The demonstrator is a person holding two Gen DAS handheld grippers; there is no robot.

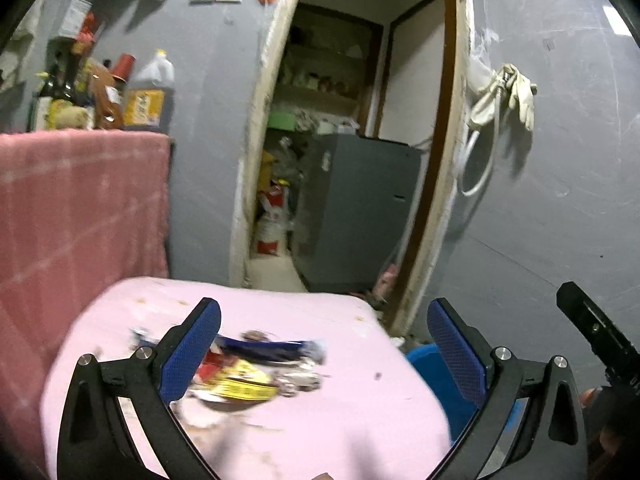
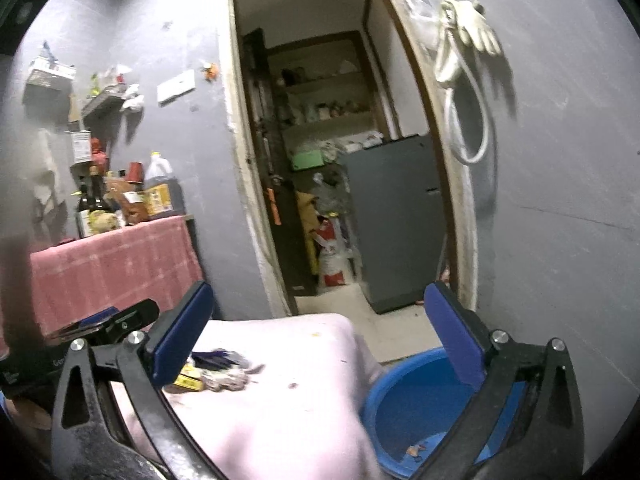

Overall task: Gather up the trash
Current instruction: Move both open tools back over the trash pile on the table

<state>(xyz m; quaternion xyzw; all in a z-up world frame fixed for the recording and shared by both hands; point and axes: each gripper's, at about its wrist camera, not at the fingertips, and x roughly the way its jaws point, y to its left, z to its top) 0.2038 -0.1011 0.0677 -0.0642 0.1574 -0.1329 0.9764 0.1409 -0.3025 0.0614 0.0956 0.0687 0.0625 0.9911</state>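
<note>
A red checked cloth (image 1: 80,208) drapes a stand crowded with bottles (image 1: 148,92) at left. Before it, a pink-covered worktop (image 1: 320,420) carries a blurred heap of trash (image 1: 248,372), blue and yellow wrappers among it, lying between the wide-spread blue pads of the left tool (image 1: 324,344), which grips nothing. Just right of the worktop sits a blue bin (image 2: 416,404) with a few scraps inside, framed by the right tool (image 2: 320,332), equally wide open and empty. Beyond, a doorway (image 2: 332,152) opens onto shelves, and gloves (image 2: 468,36) hang on the grey wall.
</note>
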